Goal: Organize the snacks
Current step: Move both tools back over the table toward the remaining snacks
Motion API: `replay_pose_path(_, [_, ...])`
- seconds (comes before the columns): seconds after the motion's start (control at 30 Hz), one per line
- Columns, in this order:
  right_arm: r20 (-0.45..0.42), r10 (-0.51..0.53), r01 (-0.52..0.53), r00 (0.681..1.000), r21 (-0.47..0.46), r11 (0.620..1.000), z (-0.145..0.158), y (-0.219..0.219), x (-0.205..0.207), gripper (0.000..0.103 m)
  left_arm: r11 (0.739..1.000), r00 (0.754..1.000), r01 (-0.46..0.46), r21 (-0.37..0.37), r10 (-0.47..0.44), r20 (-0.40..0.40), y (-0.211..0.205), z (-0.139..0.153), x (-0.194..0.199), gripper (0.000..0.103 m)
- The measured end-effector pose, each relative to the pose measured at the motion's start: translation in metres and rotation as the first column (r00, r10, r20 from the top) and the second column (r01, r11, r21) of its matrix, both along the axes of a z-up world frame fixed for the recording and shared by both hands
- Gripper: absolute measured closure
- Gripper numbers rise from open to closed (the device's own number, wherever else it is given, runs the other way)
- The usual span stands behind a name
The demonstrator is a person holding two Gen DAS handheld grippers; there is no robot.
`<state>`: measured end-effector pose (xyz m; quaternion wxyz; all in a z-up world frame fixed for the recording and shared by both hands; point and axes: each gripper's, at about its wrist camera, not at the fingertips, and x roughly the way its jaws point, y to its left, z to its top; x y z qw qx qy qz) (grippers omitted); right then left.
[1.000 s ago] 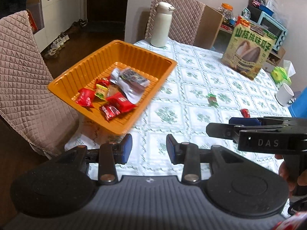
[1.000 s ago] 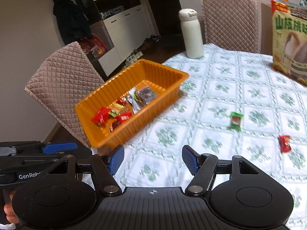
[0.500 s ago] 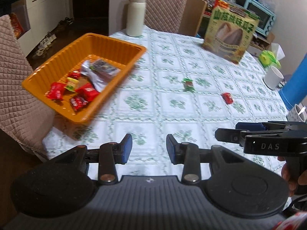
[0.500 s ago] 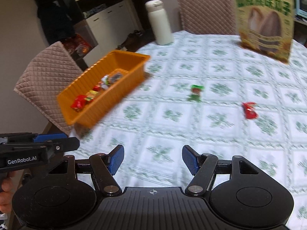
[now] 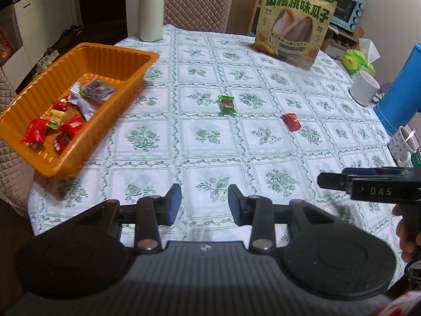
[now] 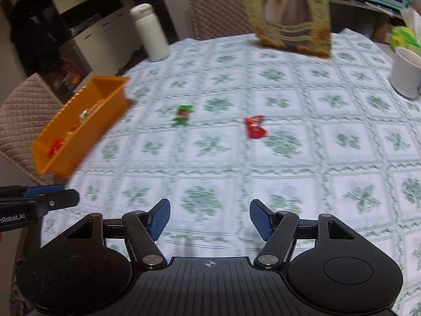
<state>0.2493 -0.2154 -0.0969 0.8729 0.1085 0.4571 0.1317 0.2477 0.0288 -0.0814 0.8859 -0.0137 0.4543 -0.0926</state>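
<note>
An orange tray (image 5: 110, 55) (image 6: 105, 97) sits at the table's left edge and holds several wrapped snacks (image 5: 71, 123). A green snack (image 5: 226, 104) (image 6: 183, 114) and a red snack (image 5: 291, 122) (image 6: 254, 129) lie loose on the tablecloth in the middle. My left gripper (image 5: 204, 204) is open and empty above the table's near edge. My right gripper (image 6: 208, 220) is open and empty, near the front edge, well short of both loose snacks. The right gripper also shows at the right of the left wrist view (image 5: 368, 184).
A white flask (image 5: 151, 8) and a large seed bag (image 5: 296, 25) stand at the back. A white cup (image 5: 364, 87), a blue container (image 5: 402, 87) and a patterned mug (image 5: 402, 142) stand at the right. Quilted chairs (image 6: 23, 113) flank the table.
Both views have swung right, away from the tray and toward the loose snacks in the middle. Both grippers stay open and empty.
</note>
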Motion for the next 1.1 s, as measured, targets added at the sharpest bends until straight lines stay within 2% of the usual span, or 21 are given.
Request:
replay_pose_path(0.33, [0.011,-0.055,0.055,0.998,-0.055,0.997,-0.012,-0.025,0.02,0.036,1.0,1.0,0.015,0.017,-0.015,0.007,-0.015,-0.014,0.03,0.068])
replay_pose_path(0.77, [0.052,-0.027,0.032,0.998,-0.098,0.995,-0.019,-0.019,0.071,0.036,0.999,0.999,0.037,0.029,-0.038,0.034,-0.031,-0.022,0.079,0.068])
replay_pose_path(1.1, [0.079,-0.018,0.026,0.997,-0.112,0.993,-0.026,-0.012,0.102,0.036,0.998,0.999,0.04,0.041,-0.041,0.028,-0.028,-0.029,0.096,0.068])
